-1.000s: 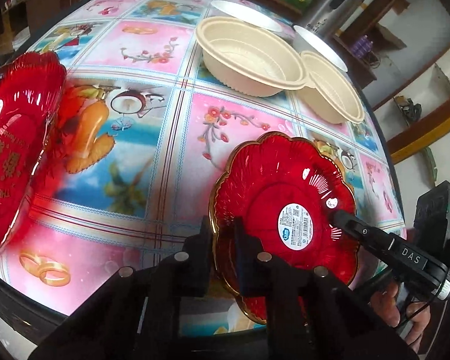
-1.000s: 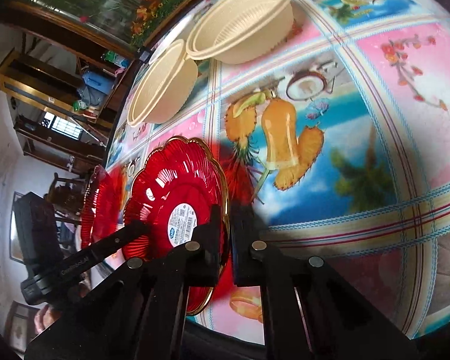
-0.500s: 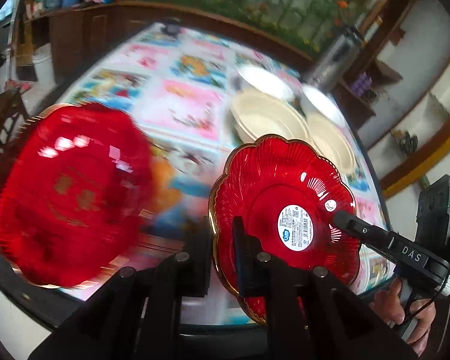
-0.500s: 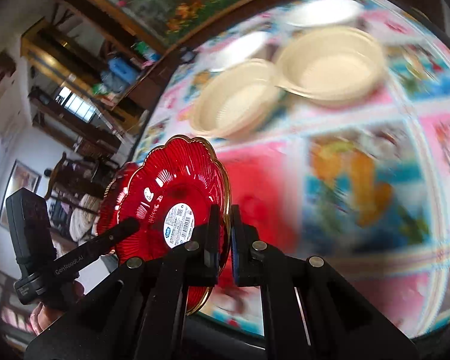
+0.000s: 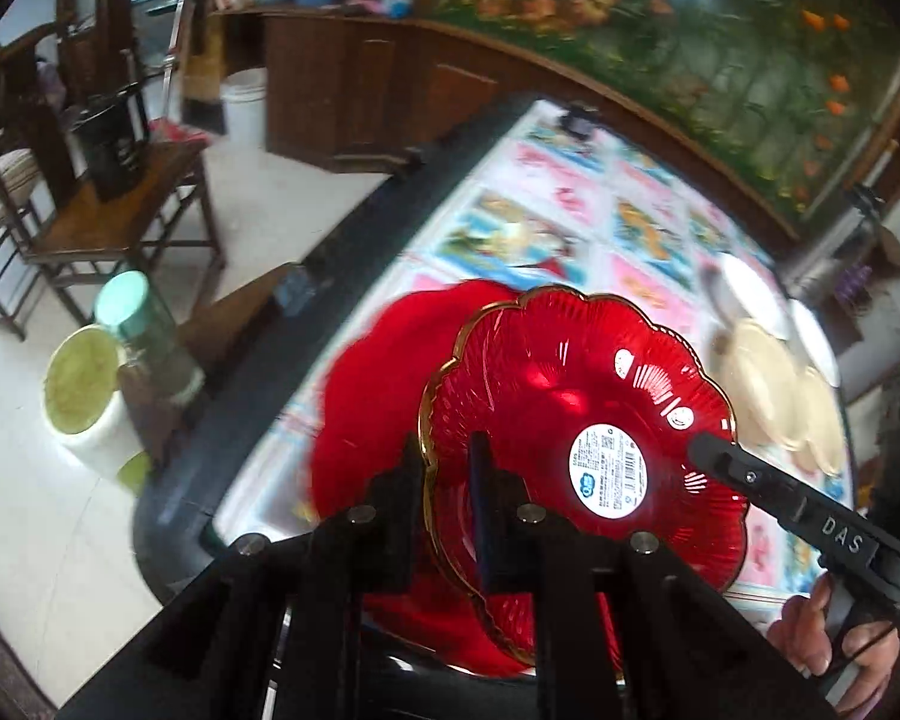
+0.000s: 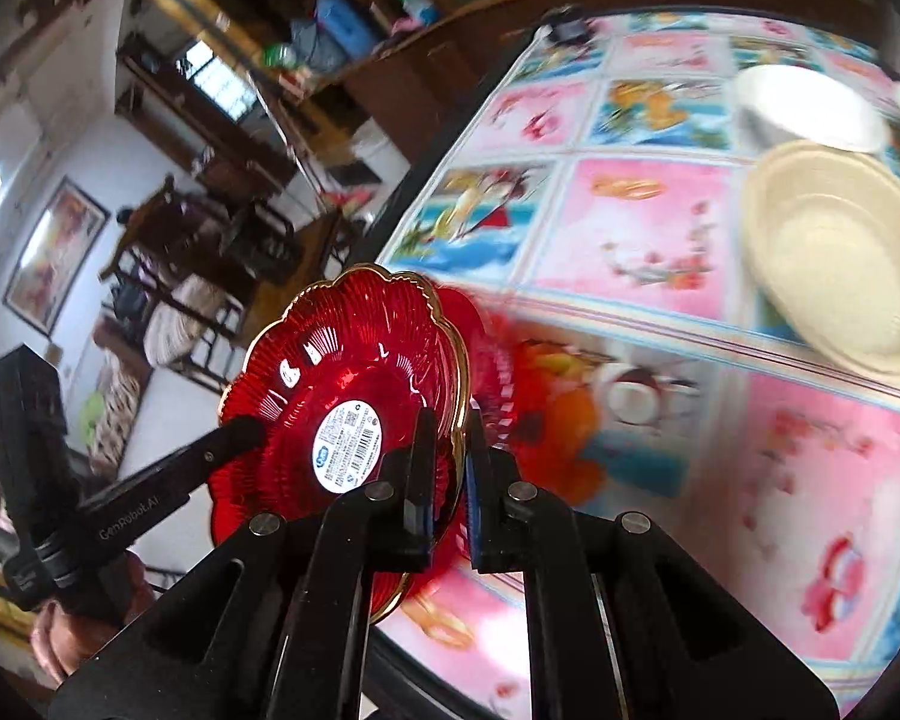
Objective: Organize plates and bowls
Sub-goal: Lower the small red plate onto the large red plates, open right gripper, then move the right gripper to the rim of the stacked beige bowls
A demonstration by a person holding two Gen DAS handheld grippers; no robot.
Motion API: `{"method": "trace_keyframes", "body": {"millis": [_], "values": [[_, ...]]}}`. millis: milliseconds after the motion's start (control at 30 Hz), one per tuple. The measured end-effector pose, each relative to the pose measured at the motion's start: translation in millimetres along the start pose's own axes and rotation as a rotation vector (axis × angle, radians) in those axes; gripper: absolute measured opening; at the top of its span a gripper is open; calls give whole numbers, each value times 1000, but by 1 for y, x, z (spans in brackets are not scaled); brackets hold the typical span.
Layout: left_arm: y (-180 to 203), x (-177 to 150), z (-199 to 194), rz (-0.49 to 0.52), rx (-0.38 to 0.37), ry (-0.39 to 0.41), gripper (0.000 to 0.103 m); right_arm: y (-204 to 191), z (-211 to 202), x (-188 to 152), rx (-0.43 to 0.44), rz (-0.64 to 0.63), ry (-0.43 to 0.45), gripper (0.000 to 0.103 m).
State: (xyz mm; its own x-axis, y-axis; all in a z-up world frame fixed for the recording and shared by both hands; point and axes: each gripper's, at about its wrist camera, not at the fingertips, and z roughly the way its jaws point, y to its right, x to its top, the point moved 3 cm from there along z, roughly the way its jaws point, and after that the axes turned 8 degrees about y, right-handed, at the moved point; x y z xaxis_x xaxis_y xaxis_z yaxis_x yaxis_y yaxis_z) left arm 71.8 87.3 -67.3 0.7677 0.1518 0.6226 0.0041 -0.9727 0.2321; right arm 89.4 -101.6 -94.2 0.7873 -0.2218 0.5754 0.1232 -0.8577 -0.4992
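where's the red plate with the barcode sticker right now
The red plate with the barcode sticker is held up between the left gripper and right gripper, just over a second red plate near the table's edge.

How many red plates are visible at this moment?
2. One red plate with a barcode label is pinched at its rim by both the left gripper and the right gripper. A second red plate lies blurred beneath it on the table; more may be hidden.

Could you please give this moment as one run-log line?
left gripper: shut on red plate rim | right gripper: shut on same plate's opposite rim | plate: above second red plate
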Motion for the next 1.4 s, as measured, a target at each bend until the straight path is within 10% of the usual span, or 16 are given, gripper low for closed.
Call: {"method": "trace_keyframes", "body": {"millis": [400, 700, 867, 1000, 1400], "values": [[-9, -3, 36, 71, 107, -66, 16, -20, 55, -3, -221, -218, -98, 16], [-11, 13, -2, 136, 266, 104, 16, -49, 34, 2, -429, -556, 26, 17], [-4, 11, -28, 89, 185, 161, 23, -30, -20, 12, -282, -439, 179, 17], [31, -4, -35, 109, 81, 170, 64, 13, -54, -1, -198, -307, 218, 20], [175, -82, -8, 375, -224, -48, 70, 129, -139, -64, -323, -120, 259, 20]]}}
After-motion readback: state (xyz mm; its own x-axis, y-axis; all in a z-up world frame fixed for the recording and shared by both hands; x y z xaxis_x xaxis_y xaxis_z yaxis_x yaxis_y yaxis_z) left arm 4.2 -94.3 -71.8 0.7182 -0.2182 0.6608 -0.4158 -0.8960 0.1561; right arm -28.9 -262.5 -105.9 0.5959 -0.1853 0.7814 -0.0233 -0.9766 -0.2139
